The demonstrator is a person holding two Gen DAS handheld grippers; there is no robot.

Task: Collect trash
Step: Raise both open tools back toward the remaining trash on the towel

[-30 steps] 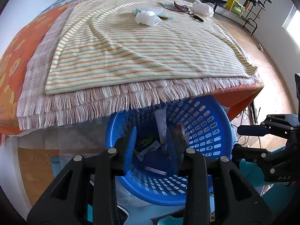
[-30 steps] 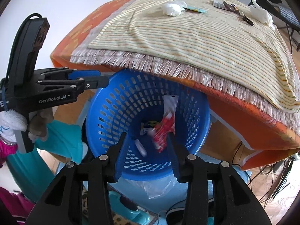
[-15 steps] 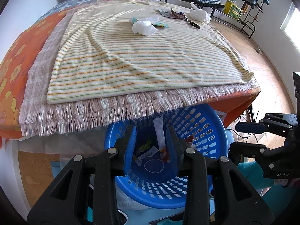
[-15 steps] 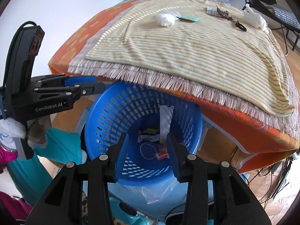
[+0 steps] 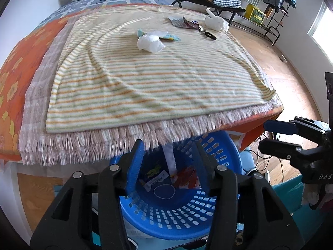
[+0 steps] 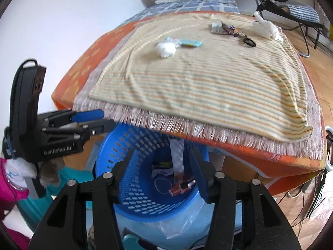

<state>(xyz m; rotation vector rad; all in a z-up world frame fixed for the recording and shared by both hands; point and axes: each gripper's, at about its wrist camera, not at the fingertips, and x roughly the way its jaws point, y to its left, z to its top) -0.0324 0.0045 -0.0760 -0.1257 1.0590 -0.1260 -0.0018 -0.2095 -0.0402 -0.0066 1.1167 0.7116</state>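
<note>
Left wrist view shows the left tongs [image 5: 168, 162] poised over the blue basket [image 5: 218, 220], their jaws opening with nothing between them; the right tongs [image 6: 162, 170] hang over the same basket [image 6: 116, 156] from the other side, jaws likewise opening and empty; both are released. Wrappers already lie in the basket bottom: a red packet [image 6: 182, 186], a white strip [image 5: 170, 162] leaning on the wall, and a small printed sachet [image 5: 155, 180]; so the drop appears just finished and this is the turn between one load and the next.

Trash not yet gathered sits well apart, far across the bed [image 5: 18, 79] on the striped blanket [image 5: 156, 87]: a crumpled white tissue [image 5: 150, 43] touching a teal wrapper [image 5: 171, 37]; beyond them a cluster of foil wrappers [image 5: 184, 22] with a dark object [image 5: 210, 35] just beside it, possibly scissors, though the view is too small to be sure; and a white plastic bag [image 5: 216, 21] near the far edge.

Judging by this, the next move calls for both hands to lift clear of the fringe [image 5: 104, 143] that overhangs the basket rim, then reach across the blanket; the tissue is nearest and soft, so a wide approach and a gentle pinch should do; flat wrappers will need a finger slid low against the cloth without snagging it.
</note>
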